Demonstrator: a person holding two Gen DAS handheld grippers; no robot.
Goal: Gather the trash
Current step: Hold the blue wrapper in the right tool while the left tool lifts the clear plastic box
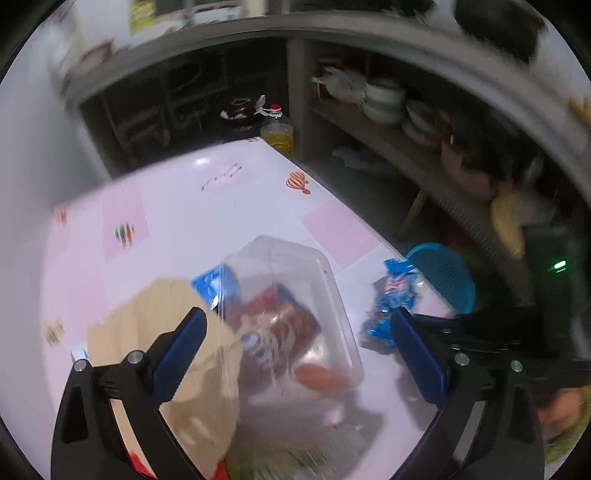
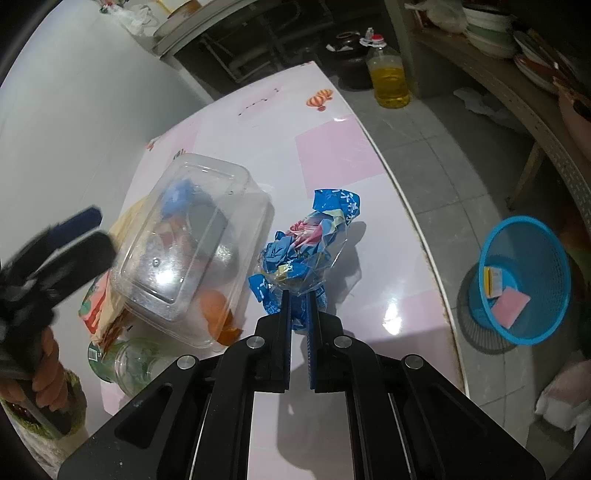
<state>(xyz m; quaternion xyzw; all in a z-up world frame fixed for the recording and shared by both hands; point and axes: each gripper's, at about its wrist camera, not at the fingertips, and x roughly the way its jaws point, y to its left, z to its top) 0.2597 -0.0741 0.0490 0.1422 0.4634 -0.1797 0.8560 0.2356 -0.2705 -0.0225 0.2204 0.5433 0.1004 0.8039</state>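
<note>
A crumpled blue wrapper (image 2: 314, 236) lies on the pink table (image 2: 332, 147), and my right gripper (image 2: 300, 295) is shut on its near end. The same wrapper (image 1: 395, 295) shows just past the right finger in the left wrist view. A clear plastic container (image 2: 192, 236) with scraps and something orange inside sits left of the wrapper. My left gripper (image 1: 297, 317) hangs open above that container (image 1: 291, 295), its pads clear of it. In the right wrist view the left gripper (image 2: 85, 236) is a blur at the left edge. A blue mesh basket (image 2: 524, 280) stands on the floor to the right of the table.
A tan paper packet (image 1: 166, 332) lies beside the container, and a glass jar (image 2: 129, 362) lies near the table's front. A bottle of yellow oil (image 2: 388, 74) stands on the floor past the table's far end. A shelf with dishes (image 2: 491, 33) runs along the right.
</note>
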